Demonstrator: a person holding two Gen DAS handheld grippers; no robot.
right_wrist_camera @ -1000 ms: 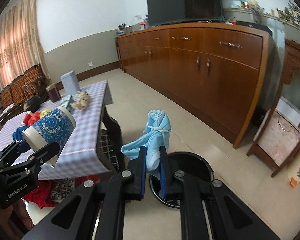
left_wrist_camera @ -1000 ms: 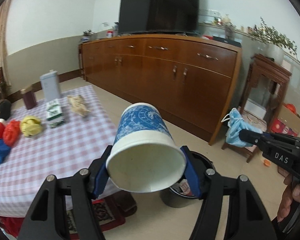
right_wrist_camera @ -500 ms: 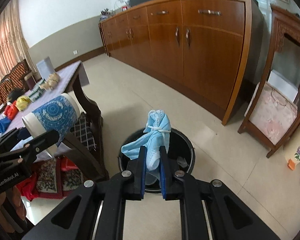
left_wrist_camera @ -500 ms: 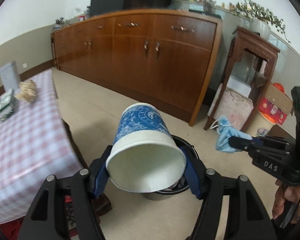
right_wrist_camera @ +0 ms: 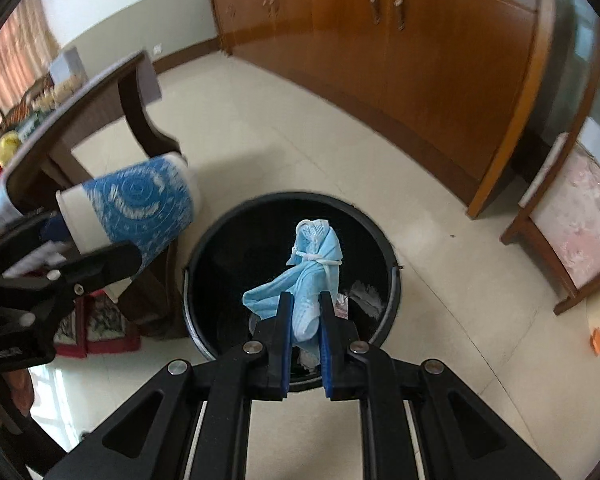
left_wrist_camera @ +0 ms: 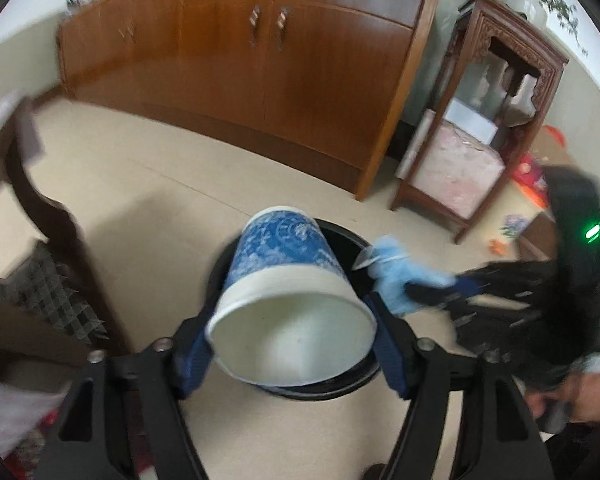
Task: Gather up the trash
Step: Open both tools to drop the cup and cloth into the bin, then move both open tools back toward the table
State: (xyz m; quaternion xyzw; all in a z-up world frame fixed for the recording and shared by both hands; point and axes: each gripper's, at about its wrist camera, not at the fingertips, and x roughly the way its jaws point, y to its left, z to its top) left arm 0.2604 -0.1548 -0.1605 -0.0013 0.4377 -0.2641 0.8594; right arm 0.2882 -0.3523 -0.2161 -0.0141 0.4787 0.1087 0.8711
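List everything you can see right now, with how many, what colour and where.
Paper cup: one, blue and white, between the opening left claw's fingers, over the bin.
Face mask: one, light blue, pinched in the right claw, above the bin.
Trash bin: one, black, on the floor.
Sideboard: one, brown wood, along the wall.
Side stand: one, dark carved wood, right of the sideboard.
Table: one, dark wood, left of the bin.
Floor: beige tile.
Left claw: black, blue pads.
Right claw: black, blue pads.
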